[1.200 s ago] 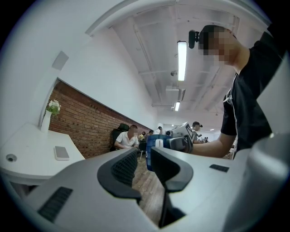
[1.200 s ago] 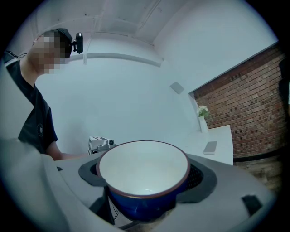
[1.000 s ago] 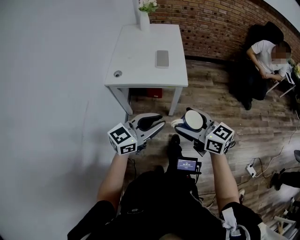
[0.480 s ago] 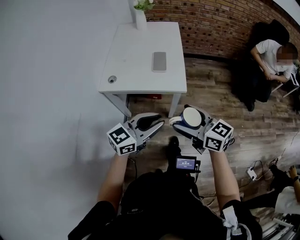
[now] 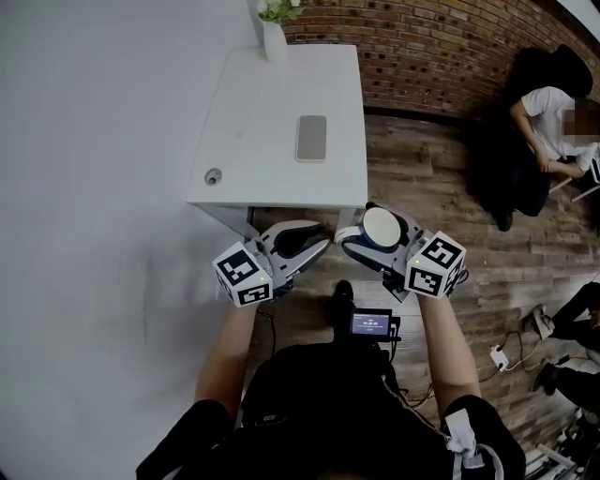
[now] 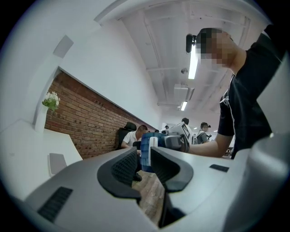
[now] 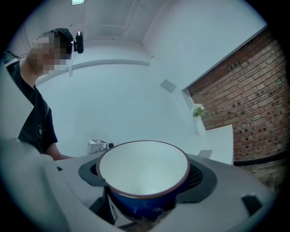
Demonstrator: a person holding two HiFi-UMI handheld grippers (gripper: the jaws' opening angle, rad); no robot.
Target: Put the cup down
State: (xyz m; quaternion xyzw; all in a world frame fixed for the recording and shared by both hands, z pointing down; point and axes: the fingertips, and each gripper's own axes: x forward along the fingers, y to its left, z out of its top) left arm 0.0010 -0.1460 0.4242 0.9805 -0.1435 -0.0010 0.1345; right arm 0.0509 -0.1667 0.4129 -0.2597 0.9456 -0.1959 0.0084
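Note:
A blue cup (image 5: pixel 383 228) with a white inside sits between the jaws of my right gripper (image 5: pixel 378 240), which is shut on its sides. The cup is upright and hangs just off the front right corner of the white table (image 5: pixel 272 103). In the right gripper view the cup (image 7: pixel 144 165) fills the middle, with a pad on each flank. My left gripper (image 5: pixel 314 246) hovers level with it to the left, at the table's front edge. Its jaws stand a narrow slit apart with nothing between them, and through the slit shows the cup (image 6: pixel 145 152).
On the table lie a grey phone (image 5: pixel 311 137) in the middle, a white vase with flowers (image 5: pixel 271 26) at the far edge and a round hole (image 5: pixel 214 175) near the front left. A white wall runs along the left. A seated person (image 5: pixel 553 122) is at the right by the brick wall.
The table has come nearer in the head view, so both grippers now sit at its front edge. The cup stays in the right gripper. Neither gripper's jaws have visibly changed.

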